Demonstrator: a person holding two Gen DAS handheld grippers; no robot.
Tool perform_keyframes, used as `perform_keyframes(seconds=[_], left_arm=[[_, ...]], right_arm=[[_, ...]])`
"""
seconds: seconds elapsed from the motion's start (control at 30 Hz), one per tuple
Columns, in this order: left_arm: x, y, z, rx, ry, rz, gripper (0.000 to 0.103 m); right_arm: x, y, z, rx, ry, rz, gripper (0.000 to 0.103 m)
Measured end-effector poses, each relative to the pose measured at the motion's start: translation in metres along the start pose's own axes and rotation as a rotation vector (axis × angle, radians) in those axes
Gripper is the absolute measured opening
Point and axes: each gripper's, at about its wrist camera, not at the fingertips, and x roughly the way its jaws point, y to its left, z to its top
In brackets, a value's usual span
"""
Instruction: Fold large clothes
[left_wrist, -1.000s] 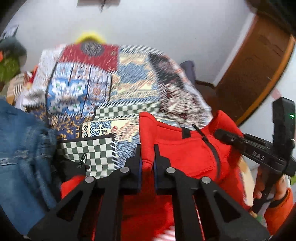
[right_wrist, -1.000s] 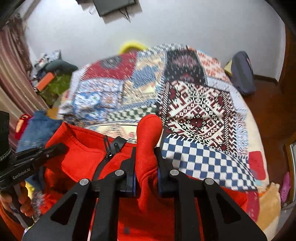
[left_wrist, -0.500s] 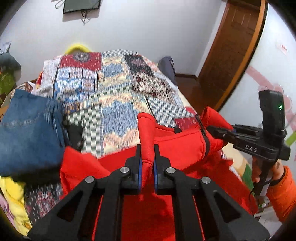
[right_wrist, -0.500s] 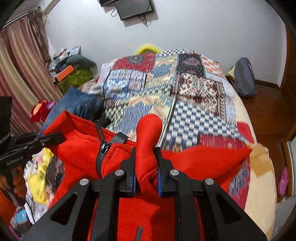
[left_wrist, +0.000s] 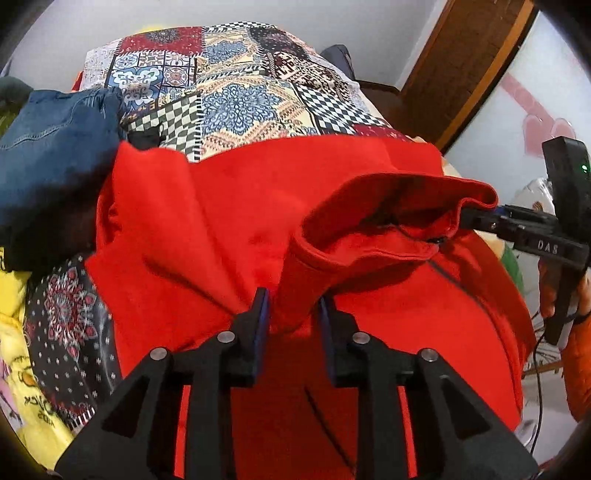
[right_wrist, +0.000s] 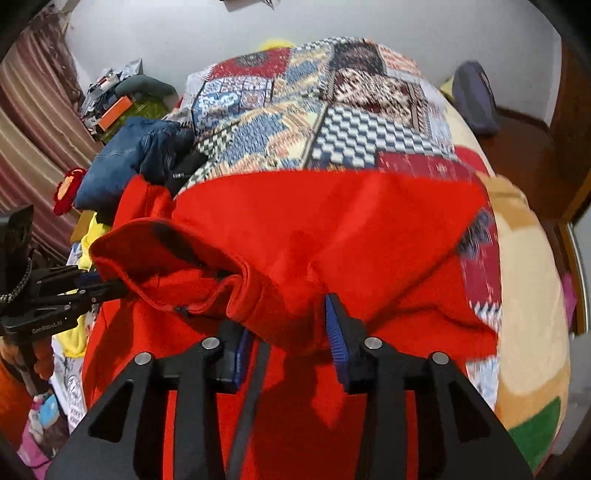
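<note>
left gripper (left_wrist: 293, 314): jaws parted, red fleece jacket (left_wrist: 258, 206) loose between | right gripper (right_wrist: 286, 328): parted too, letting go | jacket lies spread at near edge of bed (right_wrist: 524, 295), probably laid flat for folding

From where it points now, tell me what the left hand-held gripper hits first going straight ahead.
The red jacket: a fold of it already sits between the left hand-held gripper's open fingers, and more red fabric lies beyond, before the quilt.
</note>
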Motion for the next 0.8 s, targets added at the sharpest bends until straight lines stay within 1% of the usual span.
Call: perform_keyframes(seconds=[0.1, 0.17, 0.23, 0.3, 0.33, 0.37, 0.43, 0.5, 0.57, 0.67, 0.73, 0.8], left_arm=[[-0.014, 0.003, -0.006, 0.001, -0.018, -0.017, 0.036], [-0.028, 0.005, -0.006, 0.0, -0.048, -0.022, 0.04], [-0.044, 0.008, -0.002, -0.001, -0.093, 0.006, 0.042], [-0.055, 0.014, 0.008, -0.011, -0.132, 0.031, 0.045], [-0.06, 0.018, 0.013, -0.021, -0.15, 0.039, 0.045], [-0.062, 0.022, 0.019, -0.03, -0.161, 0.049, 0.045], [-0.063, 0.034, 0.032, -0.065, -0.18, 0.067, 0.045], [-0.057, 0.045, 0.046, -0.106, -0.182, 0.066, 0.045], [-0.047, 0.051, 0.056, -0.13, -0.174, 0.067, 0.045], [-0.024, 0.049, 0.067, -0.132, -0.147, 0.06, 0.045], [-0.008, 0.044, 0.066, -0.126, -0.119, 0.047, 0.046], [0.01, 0.038, 0.059, -0.114, -0.076, 0.031, 0.045]], right_arm=[[-0.011, -0.003, -0.004, -0.009, 0.004, -0.021, 0.036], [-0.02, -0.002, -0.004, -0.013, -0.023, -0.034, 0.036], [-0.034, 0.0, 0.0, -0.022, -0.053, -0.015, 0.036], [-0.042, 0.004, 0.005, -0.029, -0.089, -0.009, 0.039], [-0.048, 0.006, 0.011, -0.032, -0.118, -0.011, 0.045], [-0.05, 0.007, 0.014, -0.034, -0.135, -0.012, 0.048], [-0.052, 0.012, 0.026, -0.039, -0.172, -0.009, 0.048], [-0.047, 0.015, 0.036, -0.034, -0.177, -0.008, 0.049], [-0.034, 0.017, 0.05, -0.026, -0.165, -0.011, 0.05], [-0.011, 0.017, 0.059, -0.017, -0.126, -0.016, 0.051], [0.013, 0.018, 0.06, -0.01, -0.07, -0.019, 0.051], [0.031, 0.017, 0.053, -0.005, -0.018, -0.015, 0.051]])
